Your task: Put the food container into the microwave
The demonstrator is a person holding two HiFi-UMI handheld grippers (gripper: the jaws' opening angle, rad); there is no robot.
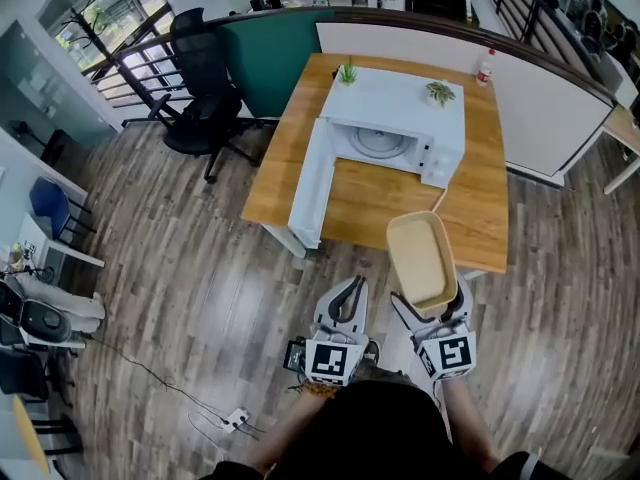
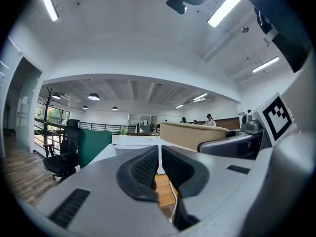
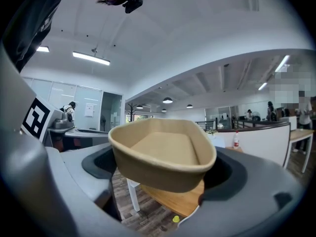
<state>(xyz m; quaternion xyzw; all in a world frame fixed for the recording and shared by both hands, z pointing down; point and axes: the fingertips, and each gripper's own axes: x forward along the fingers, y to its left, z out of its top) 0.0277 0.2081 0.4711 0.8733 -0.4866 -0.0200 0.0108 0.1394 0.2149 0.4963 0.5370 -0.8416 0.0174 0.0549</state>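
Right now the right gripper's (image 3: pixel 165 173) two dark jaws are pressing on the sides of the food container (image 1: pixel 420 258), gripping it at its near end with its open top facing up. The tan, empty container is hanging in the air, and from the head view it seems to be crossing the table's (image 1: pixel 480 218) near edge, close to the near right corner. The left gripper's (image 2: pixel 160 164) ribbed pads (image 2: pixel 143 168) are sitting almost together with only a thin slit between them, and they are carrying nothing. That gripper is hovering over the wooden floor (image 1: pixel 200 278), just beside the right one and short of the near edge.

Both forearms are reaching forward side by side, each marker cube (image 1: pixel 331 359) showing black square patterns.

The microwave (image 1: pixel 395 118) is standing toward the table's far edge, its cavity and glass turntable (image 1: pixel 380 141) facing the near edge. Its door (image 1: pixel 311 183) is swinging wide along the left edge toward the near left corner. Bare wood is lying open between the cavity and the near edge.

A bottle (image 1: pixel 485 66) is standing at the far right corner; its red label is too small to read.
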